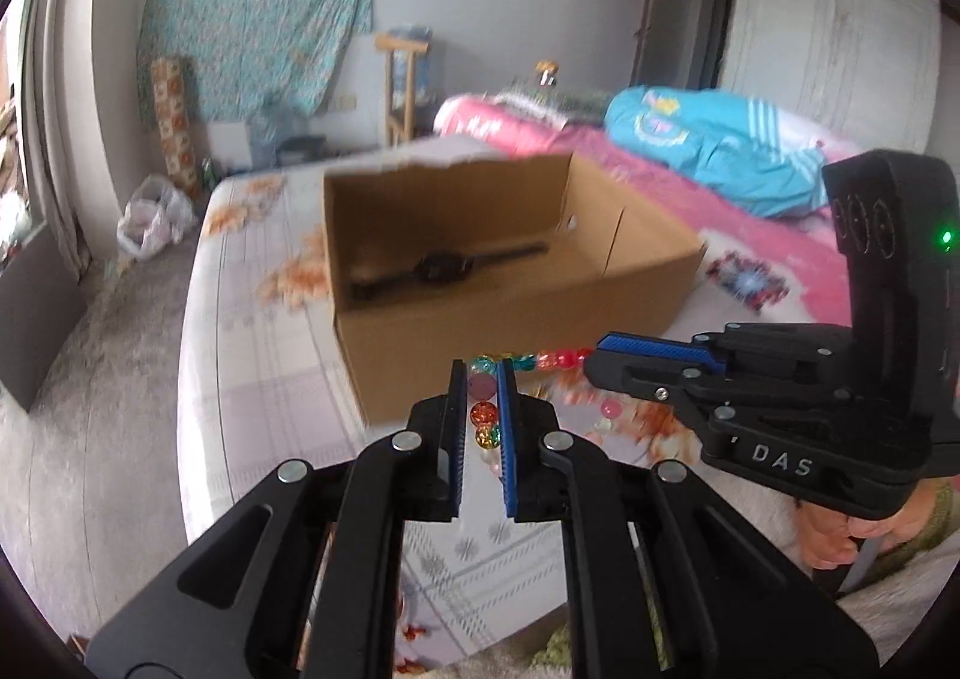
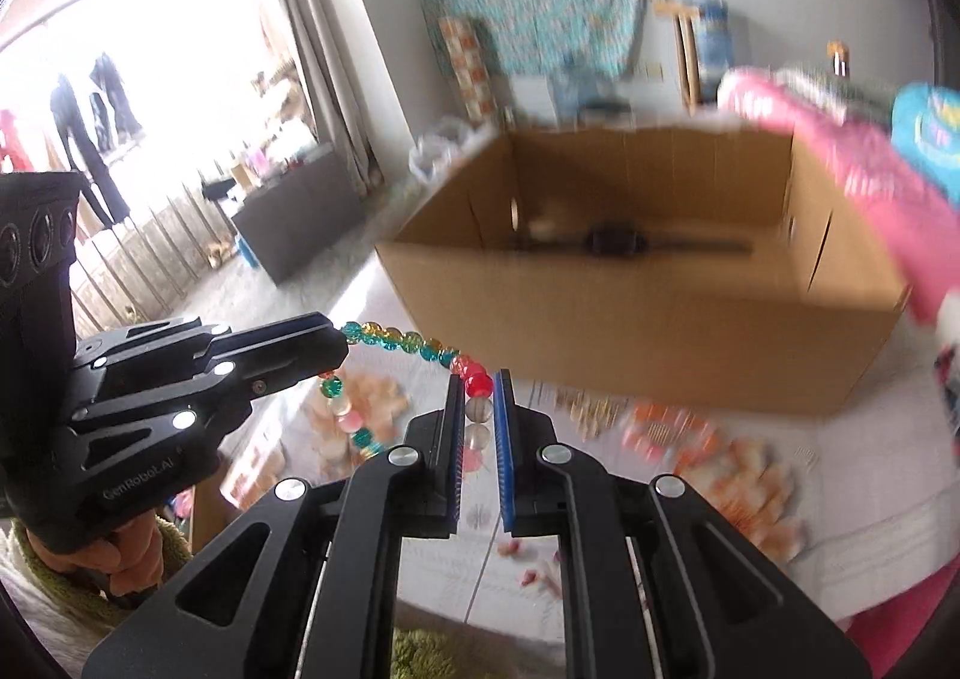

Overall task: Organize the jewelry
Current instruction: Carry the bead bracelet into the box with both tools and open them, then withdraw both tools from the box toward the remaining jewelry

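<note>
A string of coloured glass beads (image 1: 558,359) hangs stretched between my two grippers, just in front of an open cardboard box (image 1: 420,355) on the bed. My left gripper (image 1: 482,373) is shut on one end of the bead string, and more beads dangle below its fingers. My right gripper (image 1: 591,364) comes in from the right, shut on the other end. In the right wrist view my right gripper (image 2: 479,382) pinches a red bead, the bead string (image 2: 408,340) arcs over to the left gripper (image 2: 345,343), and a loop sags beneath. A black wristwatch (image 2: 612,242) lies in the box (image 2: 660,343).
The box stands on a white floral bedsheet (image 1: 258,379). A pink blanket (image 1: 750,235) and a blue garment (image 1: 720,150) lie behind and right of it. The bed's left edge drops to grey floor (image 1: 90,379) with a plastic bag (image 1: 150,223). A hand (image 1: 840,541) grips the right tool.
</note>
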A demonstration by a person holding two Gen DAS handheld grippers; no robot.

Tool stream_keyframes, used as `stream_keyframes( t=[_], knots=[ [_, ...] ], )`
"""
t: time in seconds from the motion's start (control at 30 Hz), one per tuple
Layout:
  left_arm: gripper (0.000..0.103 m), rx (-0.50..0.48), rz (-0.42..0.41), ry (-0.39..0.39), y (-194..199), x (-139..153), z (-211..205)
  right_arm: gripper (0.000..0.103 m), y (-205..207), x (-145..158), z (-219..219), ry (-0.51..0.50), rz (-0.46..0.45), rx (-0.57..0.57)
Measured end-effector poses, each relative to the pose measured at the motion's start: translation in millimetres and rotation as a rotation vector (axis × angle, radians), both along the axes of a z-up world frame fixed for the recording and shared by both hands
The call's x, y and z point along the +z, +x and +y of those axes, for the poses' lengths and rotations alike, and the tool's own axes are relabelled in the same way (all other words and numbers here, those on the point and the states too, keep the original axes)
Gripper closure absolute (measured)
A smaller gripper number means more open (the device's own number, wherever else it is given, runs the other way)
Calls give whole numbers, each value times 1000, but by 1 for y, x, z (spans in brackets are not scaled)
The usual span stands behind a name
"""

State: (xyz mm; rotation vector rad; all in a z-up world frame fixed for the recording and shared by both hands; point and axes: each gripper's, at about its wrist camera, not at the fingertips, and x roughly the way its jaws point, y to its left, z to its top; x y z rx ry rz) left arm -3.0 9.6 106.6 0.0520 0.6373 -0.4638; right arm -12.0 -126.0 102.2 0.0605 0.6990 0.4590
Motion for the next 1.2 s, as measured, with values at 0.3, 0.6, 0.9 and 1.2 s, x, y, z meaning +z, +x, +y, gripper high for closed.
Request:
stream_keyframes(
  t=[0.3,0.6,0.9,1.2],
  knots=[
    [94,-33,-160,22,64,62,-16,93,75,69,2,-17,-104,76],
    [94,0,58,138,156,-1,-18,93,189,11,27,-94,259,115],
    [94,6,186,197,176,-37,-10,92,224,-46,42,-146,483,130],
    [92,63,145,142,173,-25,11,92,217,-24,19,-78,383,86]
  ],
)
